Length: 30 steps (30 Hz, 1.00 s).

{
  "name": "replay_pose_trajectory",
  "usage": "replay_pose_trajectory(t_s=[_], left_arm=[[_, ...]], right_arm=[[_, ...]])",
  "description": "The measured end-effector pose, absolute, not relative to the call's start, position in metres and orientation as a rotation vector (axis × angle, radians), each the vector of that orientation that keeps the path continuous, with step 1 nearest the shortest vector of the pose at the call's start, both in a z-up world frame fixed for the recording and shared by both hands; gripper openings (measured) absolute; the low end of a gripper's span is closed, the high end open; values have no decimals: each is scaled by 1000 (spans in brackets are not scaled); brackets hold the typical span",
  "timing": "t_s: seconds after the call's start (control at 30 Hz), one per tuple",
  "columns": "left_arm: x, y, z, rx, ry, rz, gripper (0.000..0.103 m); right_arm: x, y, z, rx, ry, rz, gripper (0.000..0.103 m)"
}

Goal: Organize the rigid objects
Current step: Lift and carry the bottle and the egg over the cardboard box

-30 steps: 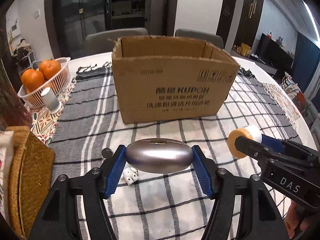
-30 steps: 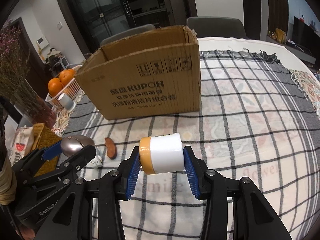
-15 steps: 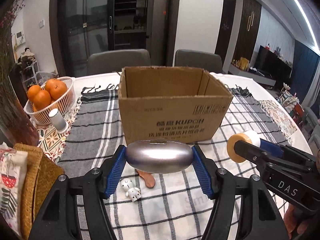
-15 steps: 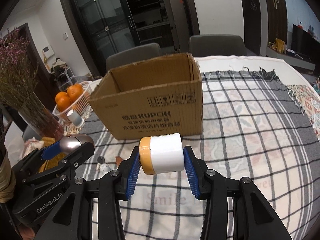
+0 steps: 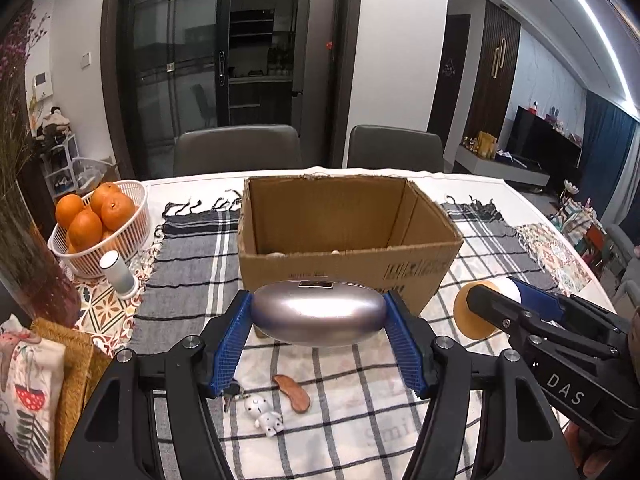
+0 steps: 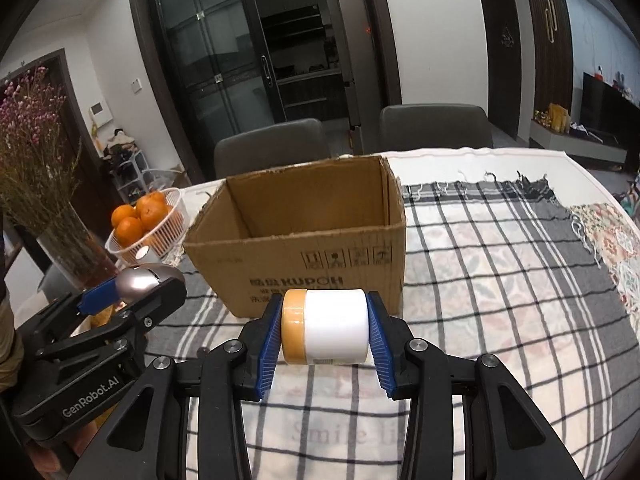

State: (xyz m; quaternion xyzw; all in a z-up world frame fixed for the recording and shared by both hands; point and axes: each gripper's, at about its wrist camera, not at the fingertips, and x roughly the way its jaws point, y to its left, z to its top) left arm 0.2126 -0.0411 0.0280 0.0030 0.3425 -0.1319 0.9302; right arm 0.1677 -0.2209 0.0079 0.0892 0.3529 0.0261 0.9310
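Two things are in hand: my left gripper (image 5: 318, 316) is clamped on a silver case (image 5: 318, 314), my right gripper (image 6: 325, 330) on a white jar (image 6: 325, 330), both short of the box (image 5: 344, 220). A figurine (image 5: 264, 416) and wooden piece (image 5: 291, 398) wait on the worktop (image 5: 560, 208).

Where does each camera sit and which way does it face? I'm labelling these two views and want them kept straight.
Left wrist: on the left gripper, facing the cardboard box; its fingers clamp a silver case; the right gripper shows at right.
Right wrist: on the right gripper, facing the same box; its fingers clamp a white jar; the left gripper shows at left.
Shared: box, orange basket, checked cloth.
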Motion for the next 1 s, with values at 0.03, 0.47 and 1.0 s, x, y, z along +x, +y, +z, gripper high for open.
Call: replay_pose_trajectory(t_s=[0.03,0.47,1.0], left_arm=[[214,-41,30,4,700,-273,65],[245,-47,54,19,668,-276,65],[303,-50,50,-2,738,-283,65]], right_arm=[[169,-221,10,182,716,52,41],[196,-223,38,157,656,62,41],[249,-220,46,122,663,82,41]])
